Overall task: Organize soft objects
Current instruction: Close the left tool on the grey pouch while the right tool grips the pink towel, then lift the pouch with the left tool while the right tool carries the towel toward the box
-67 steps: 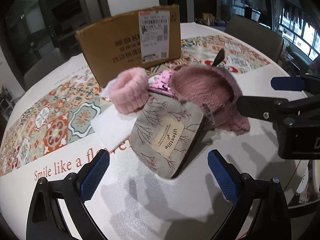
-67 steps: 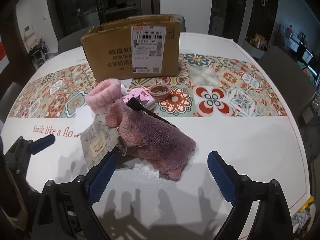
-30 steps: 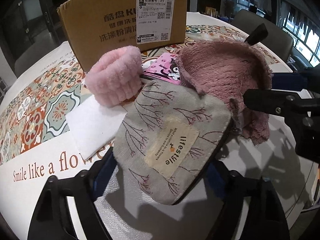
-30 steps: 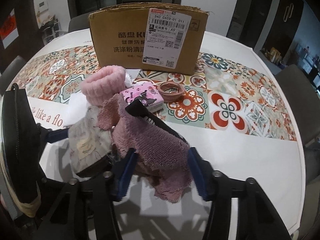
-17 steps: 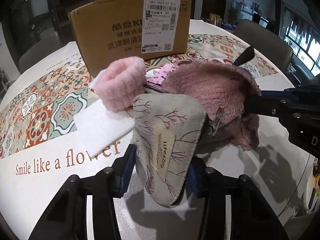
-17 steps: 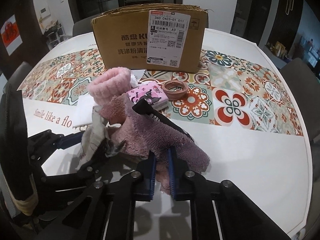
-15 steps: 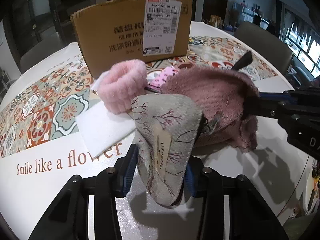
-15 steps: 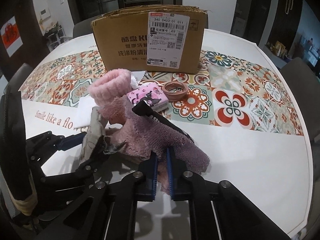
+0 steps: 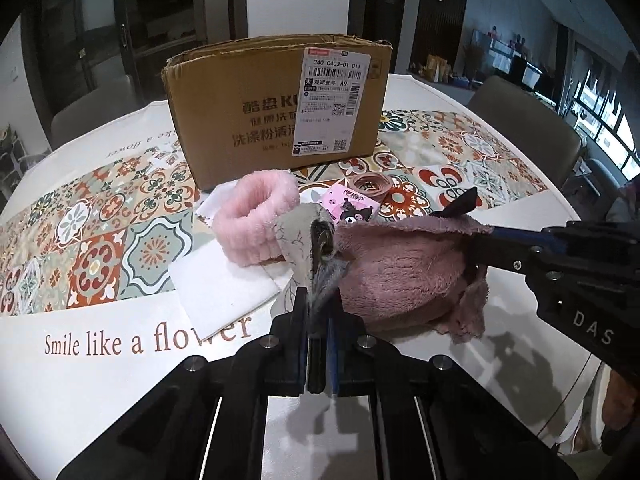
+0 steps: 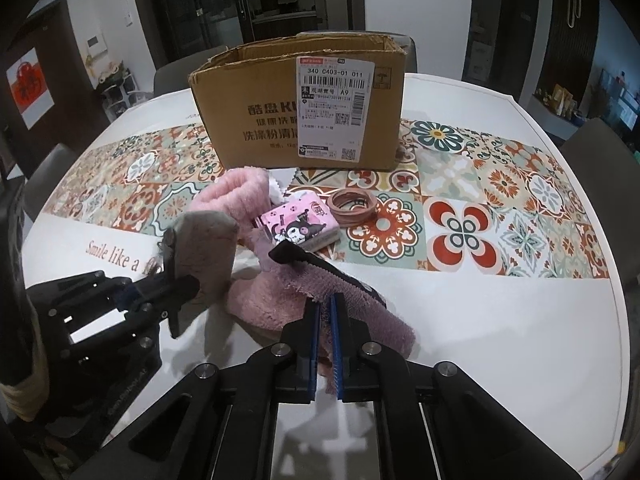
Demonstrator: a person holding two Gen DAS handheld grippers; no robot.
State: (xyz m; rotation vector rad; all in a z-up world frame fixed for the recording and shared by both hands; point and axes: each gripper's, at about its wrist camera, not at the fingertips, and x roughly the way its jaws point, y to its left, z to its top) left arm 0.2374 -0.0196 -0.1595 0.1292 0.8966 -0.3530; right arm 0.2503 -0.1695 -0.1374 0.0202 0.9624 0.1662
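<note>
A grey "lifestyle" fabric pouch point(image 9: 300, 232) stands on edge, lifted off the white table. My left gripper point(image 9: 318, 300) has its jaws closing tight on the pouch's lower edge, pads pressing it. The right wrist view shows that gripper point(image 10: 176, 280) and the pouch point(image 10: 204, 240) from the side. A mauve plush cloth point(image 10: 272, 308) with a black toothed clip point(image 10: 320, 268) on it lies beside the pouch. Closing tight on the cloth's near edge is my right gripper point(image 10: 325, 304). A pink fluffy band point(image 9: 256, 216) sits behind the pouch.
An open cardboard box point(image 9: 276, 112) stands at the back on the patterned runner. In front of it lie a pink tissue pack point(image 9: 354, 208), a ring of brown hair ties point(image 9: 372, 186) and a white sheet point(image 9: 220, 292). Chairs ring the round table.
Both grippers went from wide open to shut. The left one pinched the pouch and raised it from lying flat to standing on edge. The right one clamped the mauve cloth's edge.
</note>
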